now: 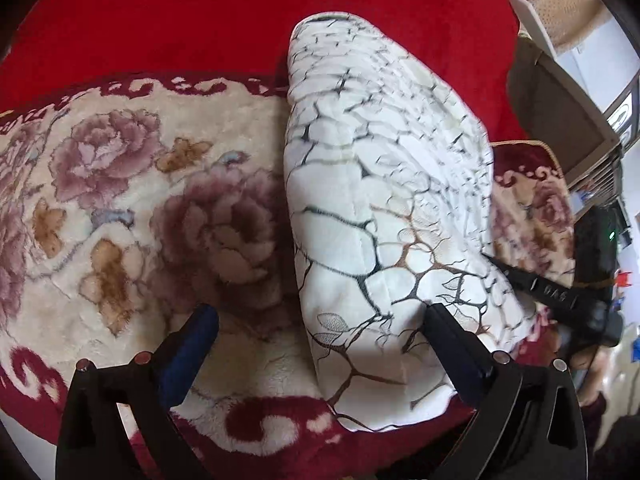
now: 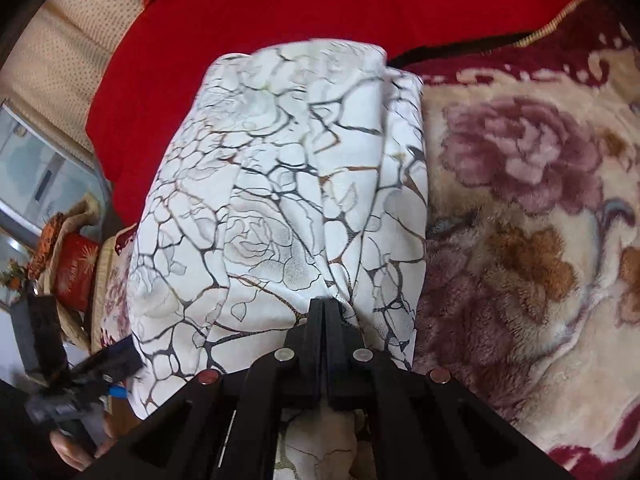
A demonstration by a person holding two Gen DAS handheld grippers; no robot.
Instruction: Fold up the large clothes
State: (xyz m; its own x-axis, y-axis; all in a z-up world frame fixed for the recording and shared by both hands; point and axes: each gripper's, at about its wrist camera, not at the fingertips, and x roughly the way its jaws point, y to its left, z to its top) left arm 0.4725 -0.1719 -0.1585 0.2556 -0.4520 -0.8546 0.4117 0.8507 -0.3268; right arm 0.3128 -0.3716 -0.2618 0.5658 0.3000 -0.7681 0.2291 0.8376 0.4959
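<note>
A white garment with a black and brown crackle and rose print lies folded into a long thick strip on a plush floral blanket. My left gripper stands wide open at the strip's near end. Its right finger is over the cloth and its left finger over the blanket, with nothing pinched. My right gripper is shut on the garment at its near edge, where creases run together at the tips. In the left wrist view its black tip meets the strip's right edge.
A plain red cover lies beyond the floral blanket. Beige dotted fabric rises at the far side. Past the bed's edge are a red cushion and dried flowers. A person's hand holds the left gripper.
</note>
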